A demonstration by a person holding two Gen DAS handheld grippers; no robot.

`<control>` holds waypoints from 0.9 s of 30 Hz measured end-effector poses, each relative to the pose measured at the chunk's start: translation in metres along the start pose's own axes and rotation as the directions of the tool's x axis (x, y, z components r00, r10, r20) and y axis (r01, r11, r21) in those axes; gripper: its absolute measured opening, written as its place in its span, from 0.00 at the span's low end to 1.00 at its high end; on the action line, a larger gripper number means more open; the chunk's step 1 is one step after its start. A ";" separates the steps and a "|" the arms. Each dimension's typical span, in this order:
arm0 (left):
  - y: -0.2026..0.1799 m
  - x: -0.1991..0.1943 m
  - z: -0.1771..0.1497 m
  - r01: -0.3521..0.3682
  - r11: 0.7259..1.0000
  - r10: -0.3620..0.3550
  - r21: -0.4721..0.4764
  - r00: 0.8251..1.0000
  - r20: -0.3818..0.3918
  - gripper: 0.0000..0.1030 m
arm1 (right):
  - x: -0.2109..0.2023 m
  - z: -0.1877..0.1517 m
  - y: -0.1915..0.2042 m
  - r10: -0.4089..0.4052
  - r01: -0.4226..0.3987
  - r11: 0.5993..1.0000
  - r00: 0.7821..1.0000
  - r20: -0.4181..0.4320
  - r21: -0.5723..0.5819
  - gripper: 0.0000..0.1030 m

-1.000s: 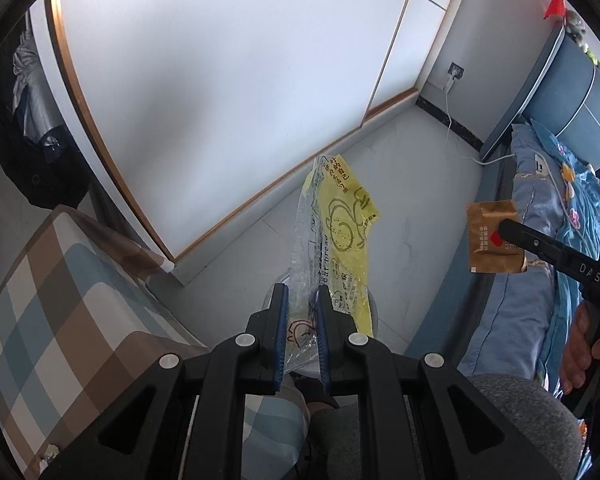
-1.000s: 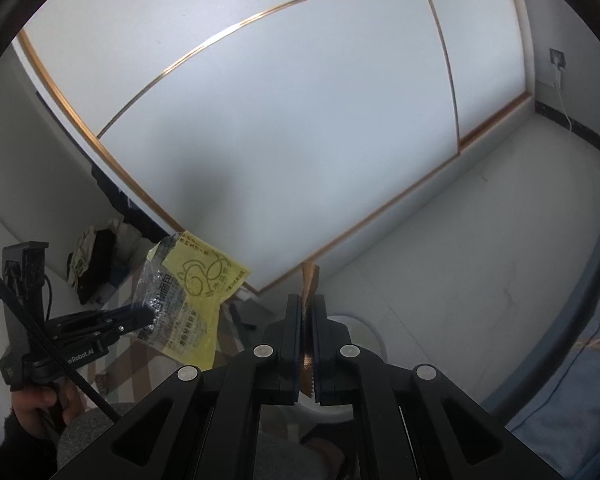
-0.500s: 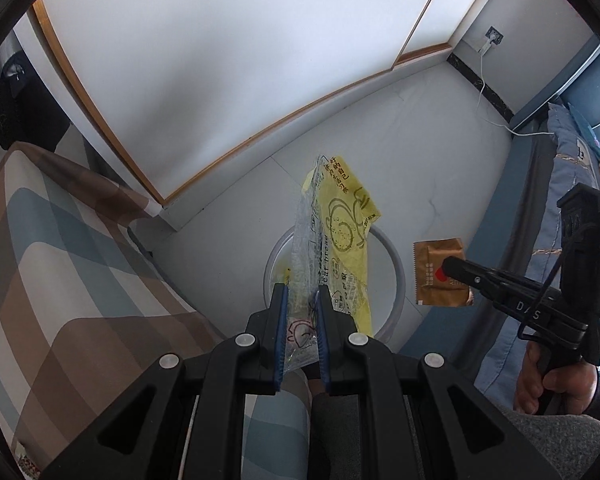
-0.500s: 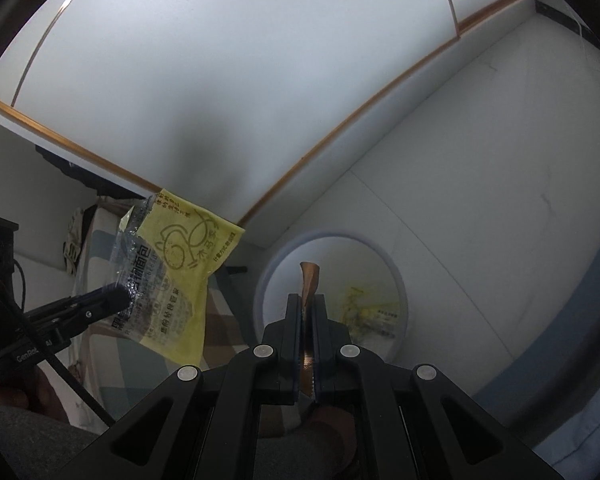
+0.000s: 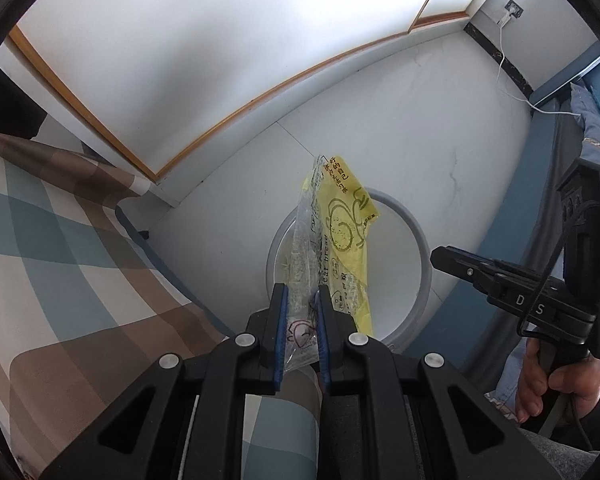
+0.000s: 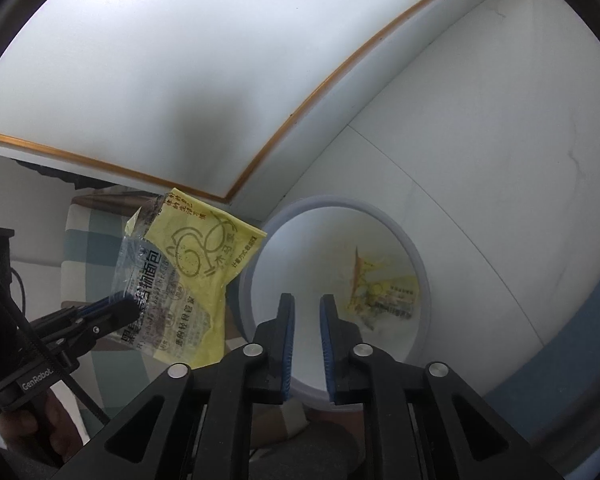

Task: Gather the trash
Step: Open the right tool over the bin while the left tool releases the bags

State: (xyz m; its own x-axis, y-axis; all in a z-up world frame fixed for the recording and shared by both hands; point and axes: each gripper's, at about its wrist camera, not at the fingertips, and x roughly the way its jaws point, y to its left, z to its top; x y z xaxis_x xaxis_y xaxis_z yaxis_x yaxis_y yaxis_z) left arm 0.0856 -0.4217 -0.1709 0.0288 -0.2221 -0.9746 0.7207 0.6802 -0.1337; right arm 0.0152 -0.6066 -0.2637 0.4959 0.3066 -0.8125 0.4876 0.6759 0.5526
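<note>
My left gripper (image 5: 300, 296) is shut on a clear and yellow bread wrapper (image 5: 336, 240) and holds it above the white round trash bin (image 5: 418, 240). In the right wrist view the wrapper (image 6: 188, 276) hangs just left of the bin's rim (image 6: 332, 202), held by the left gripper (image 6: 126, 306). My right gripper (image 6: 306, 308) is open and empty over the bin. Inside the bin lie a brown packet (image 6: 358, 276) and a yellow wrapper (image 6: 392, 296). The right gripper (image 5: 440, 258) also shows in the left wrist view, at the bin's right side.
A checked blue and brown cushion (image 5: 60, 248) lies left of the bin. A white wardrobe door with a wood trim (image 5: 284, 84) stands behind it. A blue bed (image 5: 580, 120) runs along the right. A white cable (image 5: 508, 76) hangs from a wall socket.
My right gripper has opened and the brown packet has dropped into the bin. Both grippers have tilted further down over the bin. The left gripper still holds the wrapper.
</note>
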 end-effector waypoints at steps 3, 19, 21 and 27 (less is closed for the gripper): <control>-0.004 0.006 0.003 0.002 1.000 -0.002 0.010 0.999 -0.034 0.09 | -0.010 -0.001 -0.006 -0.010 0.009 1.000 0.999 0.031 0.007 0.51; -0.020 0.042 0.006 -0.015 0.999 0.022 0.039 0.984 -0.179 0.22 | -0.017 -0.002 -0.020 -0.068 0.065 0.997 0.995 0.078 0.032 0.67; -0.017 0.041 0.005 -0.017 1.000 0.018 0.006 0.983 -0.182 0.41 | -0.018 -0.002 -0.020 -0.070 0.067 0.997 0.995 0.078 0.034 0.68; -0.012 0.028 0.005 -0.018 0.999 0.015 -0.030 0.992 -0.122 0.56 | -0.021 -0.010 -0.022 -0.072 0.069 0.997 0.995 0.071 0.041 0.68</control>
State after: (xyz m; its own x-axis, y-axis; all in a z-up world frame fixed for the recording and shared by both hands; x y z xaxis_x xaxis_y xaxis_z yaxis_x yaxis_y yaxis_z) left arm 0.0815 -0.4391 -0.1954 -0.0455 -0.1251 -0.9911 0.6990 0.7048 -0.1211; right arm -0.0124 -0.6211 -0.2607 0.5094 0.2083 -0.8349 0.5500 0.6674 0.5021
